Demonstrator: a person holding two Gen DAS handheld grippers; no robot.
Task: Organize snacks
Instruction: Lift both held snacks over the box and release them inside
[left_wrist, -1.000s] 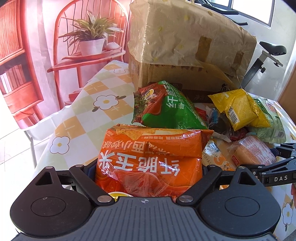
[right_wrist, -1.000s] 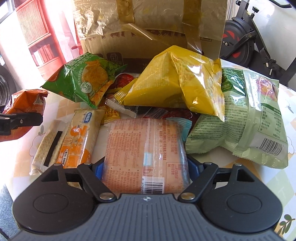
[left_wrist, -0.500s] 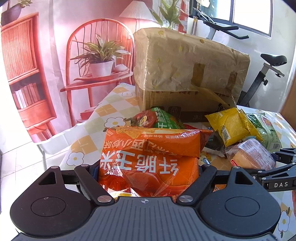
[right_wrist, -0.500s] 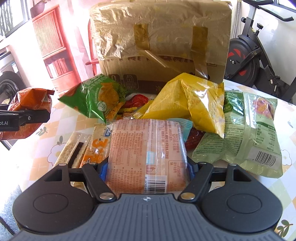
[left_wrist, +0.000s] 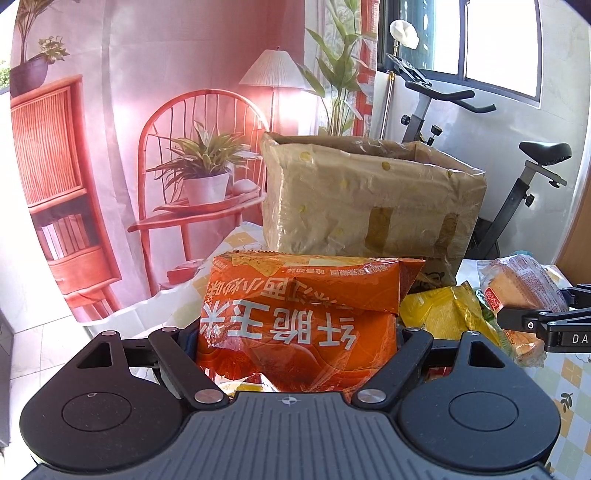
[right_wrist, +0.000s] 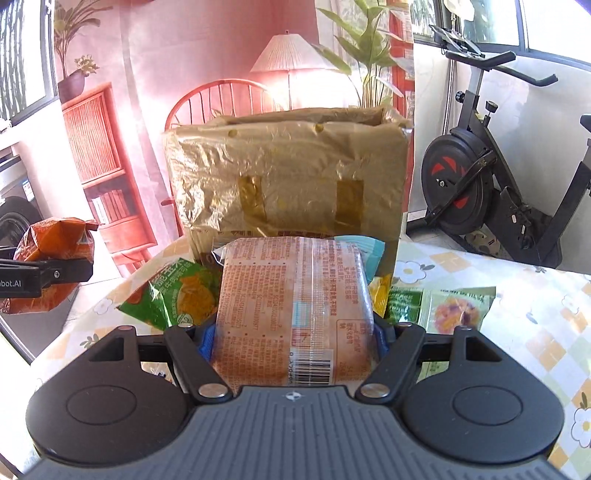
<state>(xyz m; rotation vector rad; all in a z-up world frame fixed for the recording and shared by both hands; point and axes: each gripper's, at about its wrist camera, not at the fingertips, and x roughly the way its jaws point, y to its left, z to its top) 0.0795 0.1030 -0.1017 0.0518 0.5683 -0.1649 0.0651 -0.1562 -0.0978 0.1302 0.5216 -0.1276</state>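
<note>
**Both grippers loaded, box ahead**

My left gripper (left_wrist: 295, 332) clamps the crinkly orange foil snack bag (left_wrist: 299, 314) at lower centre. My right gripper (right_wrist: 293, 332) grips the clear-wrapped pale orange biscuit pack (right_wrist: 291, 306). Behind both, mid-frame, stands the open brown cardboard box (right_wrist: 284, 184) on the flower-patterned tablecloth (right_wrist: 517, 295).

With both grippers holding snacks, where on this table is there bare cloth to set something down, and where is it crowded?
Bare tablecloth lies right of the cardboard box, beyond the pale green packet. A smaller strip shows left of the orange bag, near the table edge. It is crowded directly before the box: green bag, yellow packets, others overlapping.
</note>
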